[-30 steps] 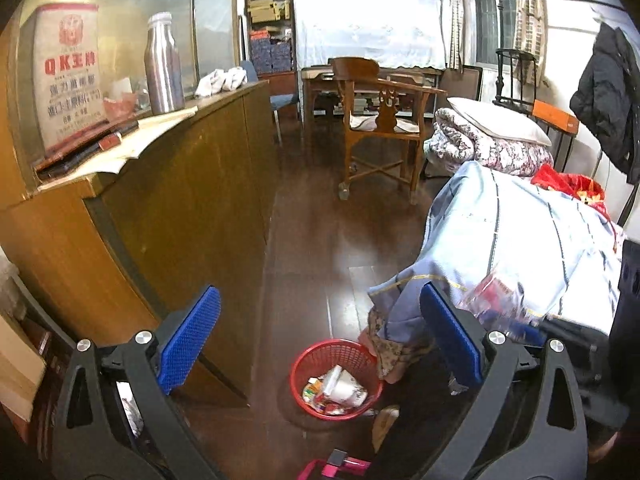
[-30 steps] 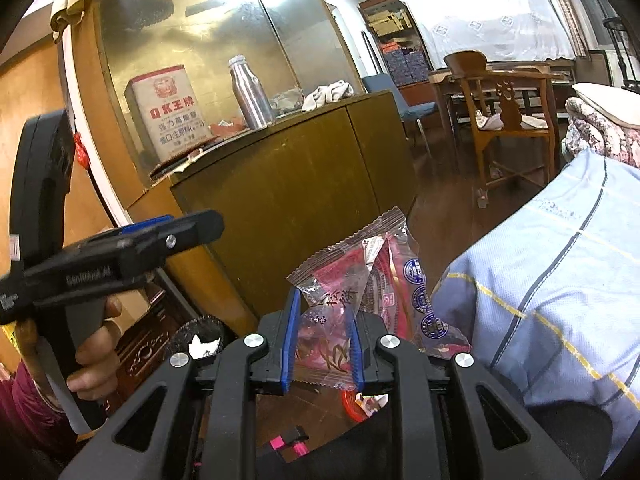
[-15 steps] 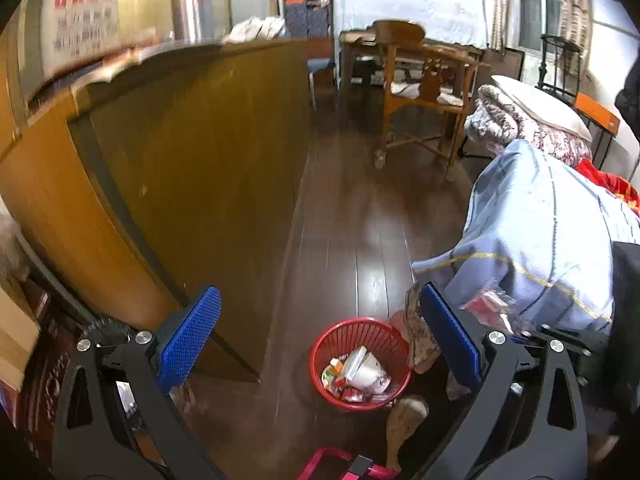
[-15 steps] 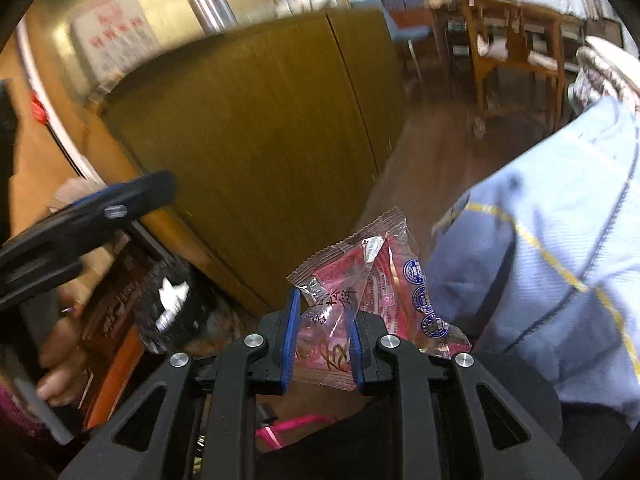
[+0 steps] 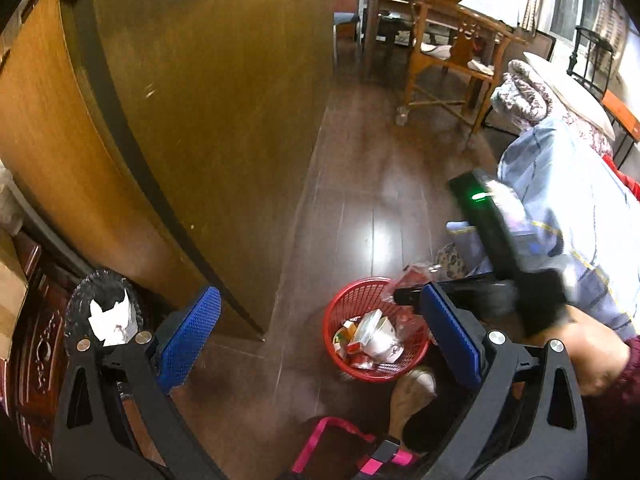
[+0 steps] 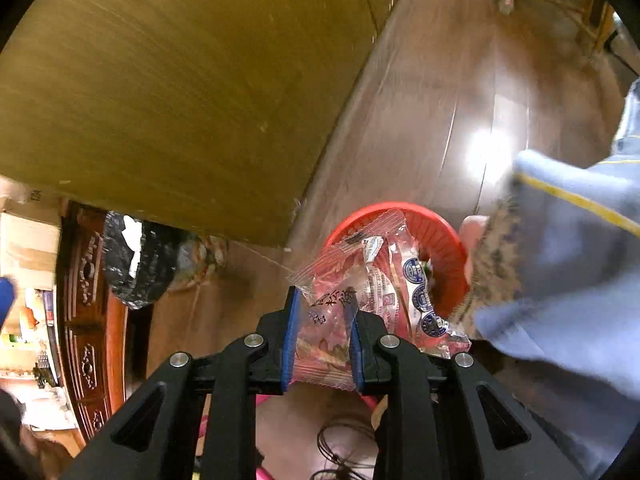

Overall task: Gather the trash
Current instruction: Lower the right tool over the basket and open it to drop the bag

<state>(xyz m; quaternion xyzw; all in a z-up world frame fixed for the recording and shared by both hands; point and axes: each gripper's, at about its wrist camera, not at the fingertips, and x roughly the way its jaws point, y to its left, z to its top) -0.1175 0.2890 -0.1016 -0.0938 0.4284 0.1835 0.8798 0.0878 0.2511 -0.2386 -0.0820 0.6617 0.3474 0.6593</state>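
Both grippers are tipping downward compared with a second ago, and the cabinet top with its tin and bottle is no longer showing; the floor and basket are now filling both views. Right gripper (image 6: 322,340) is pinching a crinkly clear-and-red plastic snack wrapper (image 6: 360,300) between its blue pads, the wrapper's free end hanging over the near rim of the round red mesh plastic wastebasket (image 6: 444,236). Left gripper (image 5: 316,336) is hovering with its jaws spread wide and nothing between them, up and to the left of the basket (image 5: 340,308).

Beside the basket's right edge a pale blue quilted cover (image 6: 560,280) is drooping, and the tall brown wooden cabinet (image 6: 180,100) is standing behind the basket. Judging from this, the light wrapper is likely to drift or cling to a pad on release, landing on the dark wooden floor (image 6: 440,100) or catching the cover, since only part of it is lying over the opening.
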